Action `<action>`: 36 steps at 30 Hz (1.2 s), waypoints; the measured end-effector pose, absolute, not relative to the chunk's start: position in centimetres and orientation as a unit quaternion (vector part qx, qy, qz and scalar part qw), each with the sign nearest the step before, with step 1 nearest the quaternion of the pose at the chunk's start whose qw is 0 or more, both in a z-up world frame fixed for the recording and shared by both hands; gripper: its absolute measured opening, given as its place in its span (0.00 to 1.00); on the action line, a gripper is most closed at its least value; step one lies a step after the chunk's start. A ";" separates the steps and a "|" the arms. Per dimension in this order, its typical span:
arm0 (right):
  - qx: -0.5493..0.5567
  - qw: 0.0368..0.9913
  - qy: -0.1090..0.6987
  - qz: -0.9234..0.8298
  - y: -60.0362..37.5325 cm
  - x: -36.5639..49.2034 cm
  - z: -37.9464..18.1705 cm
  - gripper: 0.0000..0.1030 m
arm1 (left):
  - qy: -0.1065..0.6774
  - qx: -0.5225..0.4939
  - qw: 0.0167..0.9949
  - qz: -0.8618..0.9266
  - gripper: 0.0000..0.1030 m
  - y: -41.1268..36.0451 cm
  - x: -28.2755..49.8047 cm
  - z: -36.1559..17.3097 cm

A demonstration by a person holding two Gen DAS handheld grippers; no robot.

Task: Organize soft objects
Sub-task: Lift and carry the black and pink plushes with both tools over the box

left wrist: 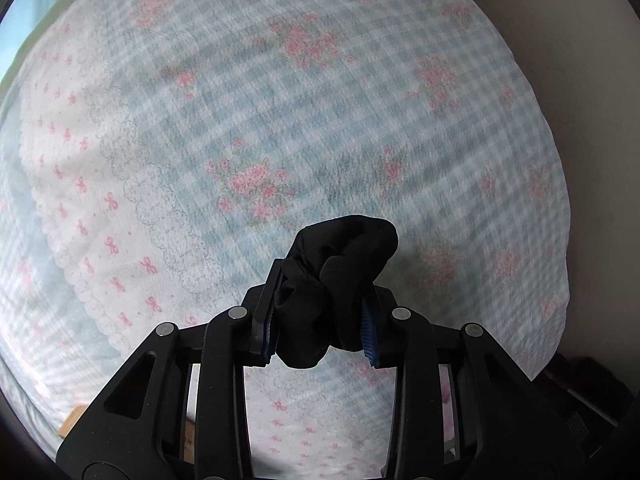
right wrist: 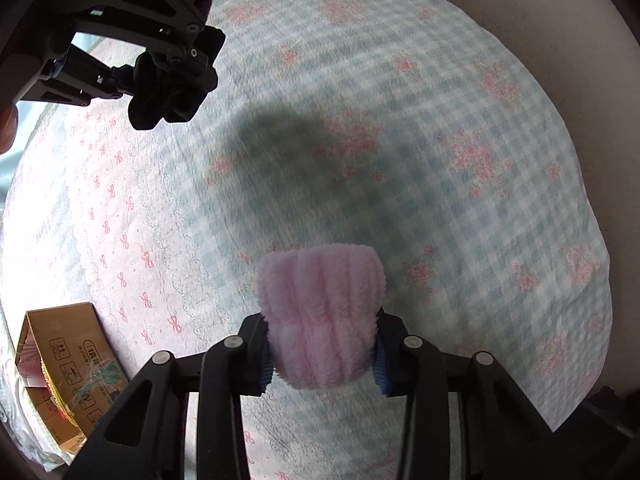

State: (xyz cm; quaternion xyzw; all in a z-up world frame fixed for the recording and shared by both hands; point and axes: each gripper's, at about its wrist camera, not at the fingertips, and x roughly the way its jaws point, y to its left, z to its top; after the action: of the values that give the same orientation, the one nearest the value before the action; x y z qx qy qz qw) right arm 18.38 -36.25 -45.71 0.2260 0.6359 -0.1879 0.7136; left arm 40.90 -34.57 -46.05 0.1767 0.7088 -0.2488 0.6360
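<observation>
A bunched black cloth [left wrist: 340, 280] is pinched in the left gripper [left wrist: 320, 336] and a fluffy pink cloth [right wrist: 322, 316] in the right gripper [right wrist: 324, 356]. Both are held above the checked bedspread [right wrist: 460, 240], probably for carrying to the cardboard box [right wrist: 68, 364] at the bedspread's edge.

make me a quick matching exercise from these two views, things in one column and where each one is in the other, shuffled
Things:
1. black sock
2. pink fluffy sock
3. cardboard box
4. checked floral bedspread

Places:
A. lying at the bed's lower-left edge in the right wrist view
B. pinched in the right gripper
C. spread beneath both grippers
D. pinched in the left gripper

Pairs: 1-D, 2-B, 3-A, 4-C
</observation>
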 end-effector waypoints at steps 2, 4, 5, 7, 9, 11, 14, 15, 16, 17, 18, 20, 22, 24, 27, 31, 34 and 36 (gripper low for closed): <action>0.220 0.722 0.629 -0.188 -36.6 17.9 -44.1 0.34 | 0.705 0.170 0.642 -0.248 0.28 -34.0 40.3 -44.3; 0.211 0.730 0.623 -0.185 -36.7 17.5 -42.4 0.34 | 0.702 0.160 0.648 -0.248 0.28 -33.3 39.7 -42.7; 0.206 0.735 0.620 -0.183 -36.9 17.3 -41.4 0.34 | 0.699 0.155 0.653 -0.248 0.28 -33.0 39.3 -41.8; 0.199 0.746 0.611 -0.175 -37.0 16.8 -39.3 0.34 | 0.692 0.148 0.662 -0.247 0.28 -32.1 38.6 -39.9; 0.184 0.761 0.599 -0.167 -36.0 16.4 -37.0 0.34 | 0.685 0.139 0.671 -0.247 0.28 -30.8 38.4 -38.4; 0.166 0.775 0.590 -0.157 -34.3 16.8 -34.9 0.34 | 0.677 0.128 0.682 -0.246 0.28 -29.7 37.8 -36.1; 0.146 0.787 0.586 -0.125 -33.7 17.3 -32.2 0.34 | 0.663 0.106 0.701 -0.241 0.28 -27.9 36.6 -32.8; 0.143 0.790 0.586 -0.111 -33.4 17.3 -31.2 0.34 | 0.658 0.098 0.707 -0.239 0.28 -26.9 36.0 -31.5; 0.135 0.793 0.585 -0.100 -32.8 17.4 -30.1 0.34 | 0.653 0.091 0.714 -0.235 0.28 -26.1 35.7 -30.5; 0.125 0.799 0.582 -0.088 -32.6 17.5 -29.4 0.34 | 0.648 0.084 0.721 -0.230 0.28 -25.0 35.2 -29.4; 0.116 0.803 0.579 -0.079 -32.2 17.6 -28.3 0.34 | 0.643 0.076 0.728 -0.225 0.28 -23.8 34.7 -28.1; 0.104 0.812 0.572 -0.056 -31.1 18.0 -26.8 0.34 | 0.632 0.059 0.743 -0.214 0.28 -21.4 33.7 -26.1; 0.096 0.819 0.565 -0.036 -29.8 18.4 -25.0 0.34 | 0.621 0.049 0.756 -0.201 0.28 -18.7 32.9 -24.1; 0.092 0.825 0.557 -0.015 -28.2 18.7 -23.3 0.34 | 0.612 0.042 0.768 -0.187 0.28 -15.7 32.0 -22.5; 0.085 0.834 0.545 0.010 -25.0 19.0 -21.2 0.34 | 0.600 0.030 0.782 -0.166 0.28 -11.3 30.3 -21.0; 0.075 0.841 0.534 0.035 -19.6 19.1 -19.6 0.34 | 0.588 0.019 0.796 -0.146 0.28 -5.2 28.1 -19.8; 0.073 0.843 0.531 0.044 -15.4 19.2 -18.8 0.34 | 0.586 0.012 0.800 -0.131 0.28 -0.5 27.0 -20.1; 0.080 0.842 0.532 0.043 -12.8 19.3 -18.4 0.34 | 0.583 0.004 0.802 -0.128 0.28 2.2 26.3 -20.5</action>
State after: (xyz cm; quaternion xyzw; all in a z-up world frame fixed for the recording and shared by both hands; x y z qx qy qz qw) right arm 19.34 -12.76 -18.42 0.0795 0.5320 0.0430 0.8419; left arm 26.33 2.23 -20.48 0.0044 0.5834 -0.1277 0.8021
